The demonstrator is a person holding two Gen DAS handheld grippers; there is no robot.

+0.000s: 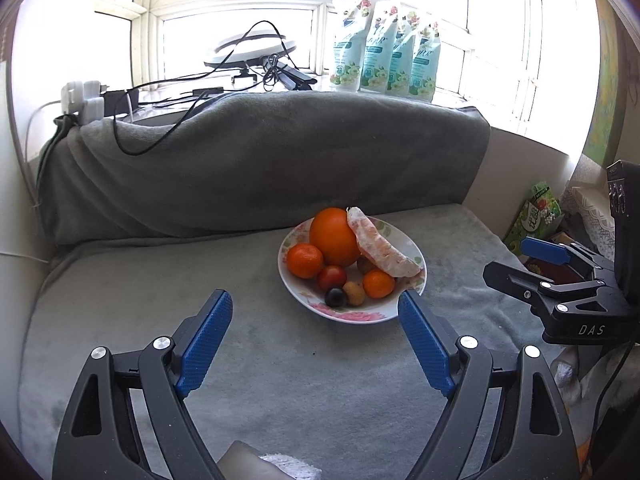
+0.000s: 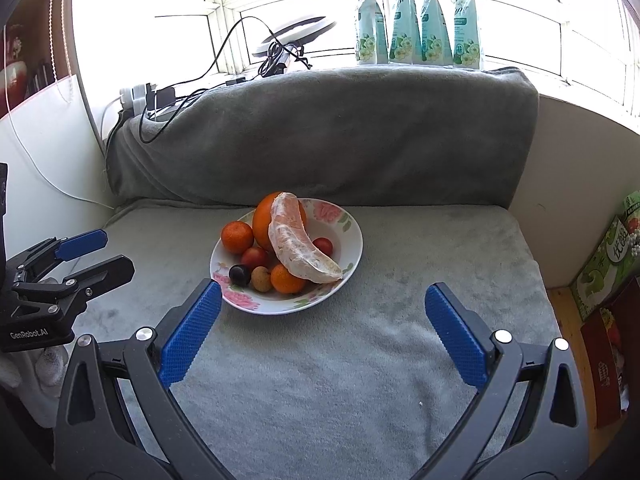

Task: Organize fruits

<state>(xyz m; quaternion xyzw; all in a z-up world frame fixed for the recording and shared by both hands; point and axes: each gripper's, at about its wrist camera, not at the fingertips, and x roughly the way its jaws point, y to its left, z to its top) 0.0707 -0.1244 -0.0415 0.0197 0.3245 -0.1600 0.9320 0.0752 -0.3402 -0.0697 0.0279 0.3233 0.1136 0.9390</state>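
"DAS" marks the right tongs (image 1: 560, 264), "GenRobot.AI" the left tongs (image 2: 88, 256); both gape empty. The peeled pale pomelo segment (image 2: 298, 246) leans lengthwise across the floral white ceramic plate (image 2: 352, 240).

"DAS" stands in pale capitals on the black body of the right gripper (image 1: 560, 268), seen at the right edge of the left wrist view. "GenRobot.AI" is printed in white on the black body of the left gripper (image 2: 86, 258), at the left edge of the right wrist view. A green carton (image 2: 608, 264) beside the right edge of the grey cushion (image 2: 360, 360) carries large Chinese characters, "优酸". The four pale green pouches (image 2: 420, 16) on the window sill bear print too small to read.
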